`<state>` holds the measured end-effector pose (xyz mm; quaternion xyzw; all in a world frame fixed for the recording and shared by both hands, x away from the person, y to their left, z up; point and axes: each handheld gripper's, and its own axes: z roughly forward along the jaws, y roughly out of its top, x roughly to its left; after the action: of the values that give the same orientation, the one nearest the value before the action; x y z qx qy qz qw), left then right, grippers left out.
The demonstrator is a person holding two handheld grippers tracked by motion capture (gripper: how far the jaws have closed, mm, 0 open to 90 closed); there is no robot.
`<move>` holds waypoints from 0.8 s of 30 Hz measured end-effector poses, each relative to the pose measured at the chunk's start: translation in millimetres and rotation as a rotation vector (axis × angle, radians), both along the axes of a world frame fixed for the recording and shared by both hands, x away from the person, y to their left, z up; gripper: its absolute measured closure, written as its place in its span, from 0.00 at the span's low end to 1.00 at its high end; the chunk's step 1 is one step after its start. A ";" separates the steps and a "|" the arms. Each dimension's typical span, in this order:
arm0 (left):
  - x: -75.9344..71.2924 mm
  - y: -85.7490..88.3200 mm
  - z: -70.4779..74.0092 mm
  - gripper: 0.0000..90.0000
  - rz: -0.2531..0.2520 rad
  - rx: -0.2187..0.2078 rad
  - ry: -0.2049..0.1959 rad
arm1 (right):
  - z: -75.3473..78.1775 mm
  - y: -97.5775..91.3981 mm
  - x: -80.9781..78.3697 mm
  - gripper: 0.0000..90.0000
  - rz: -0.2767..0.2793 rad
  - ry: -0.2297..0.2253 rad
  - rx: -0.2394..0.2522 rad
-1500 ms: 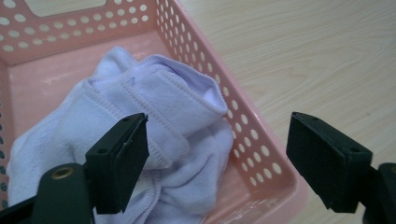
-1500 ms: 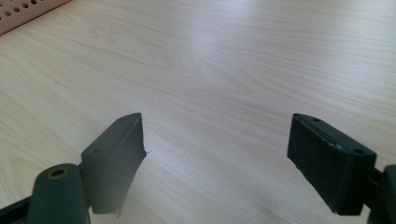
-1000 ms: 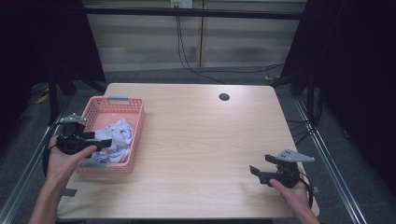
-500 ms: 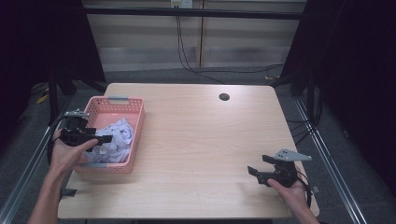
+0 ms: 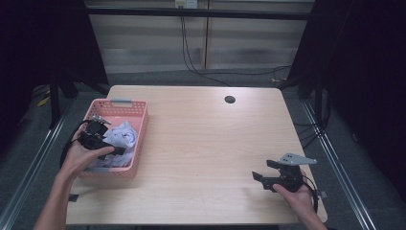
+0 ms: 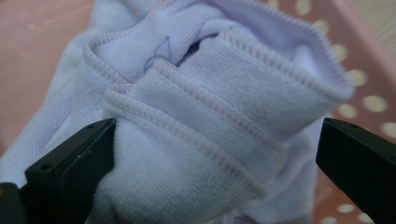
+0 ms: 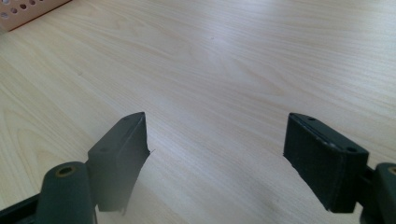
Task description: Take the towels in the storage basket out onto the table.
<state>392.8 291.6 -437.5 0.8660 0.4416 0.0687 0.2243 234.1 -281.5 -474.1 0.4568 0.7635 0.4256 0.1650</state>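
At the near right edge of the counter (image 5: 201, 158), the right gripper (image 5: 264, 171) is held idle, jaws spread over bare wood. Farther left, the left gripper (image 5: 116, 152), jaws just widened, is set around the white cloth (image 6: 210, 121) inside the pink basket (image 5: 140, 125); nothing is lifted yet.

High view: table (image 5: 201, 143) evenly lit from overhead, surroundings v. dark, black curtains both sides swallow detail. Soft pale sheen on the wood near the far edge, no hard glare. Shadows weak; a short one under the right gripper (image 5: 272, 172). Image slightly soft, low res. Left gripper view: bright, diffuse light on the white cloth (image 6: 210, 116); stitching in the middle sharp, basket (image 6: 364, 79) behind blurred, jaws in the foreground a bit soft. Right gripper view: warm even light, wood grain crisp mid-frame, soft jaw shadows below, near jaws slightly out of focus.
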 end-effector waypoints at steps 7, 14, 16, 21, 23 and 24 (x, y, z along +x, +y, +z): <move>11.6 -10.6 -8.8 0.00 0.021 0.092 0.020 | -0.4 -0.1 0.4 0.24 0.011 0.007 0.003; 18.0 -13.6 -13.5 0.00 0.041 0.101 0.055 | -0.2 0.6 0.3 0.25 0.019 0.007 0.002; 19.7 -13.9 -14.4 0.00 0.028 0.114 0.062 | 0.1 0.9 0.4 0.25 0.020 0.006 0.002; 25.5 -21.4 -23.5 0.00 0.034 0.177 0.072 | 0.1 0.4 0.3 0.25 0.023 0.008 0.007; 31.1 -23.1 -27.3 0.00 0.053 0.186 0.090 | 0.0 -0.1 0.2 0.25 0.028 0.009 0.009; 32.4 -23.2 -28.0 0.00 0.058 0.186 0.100 | 0.0 0.0 0.1 0.25 0.028 0.010 0.011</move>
<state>425.2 268.4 -465.5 0.8724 0.4686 0.0725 0.1183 234.2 -281.5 -474.1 0.4489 0.7685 0.4297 0.1528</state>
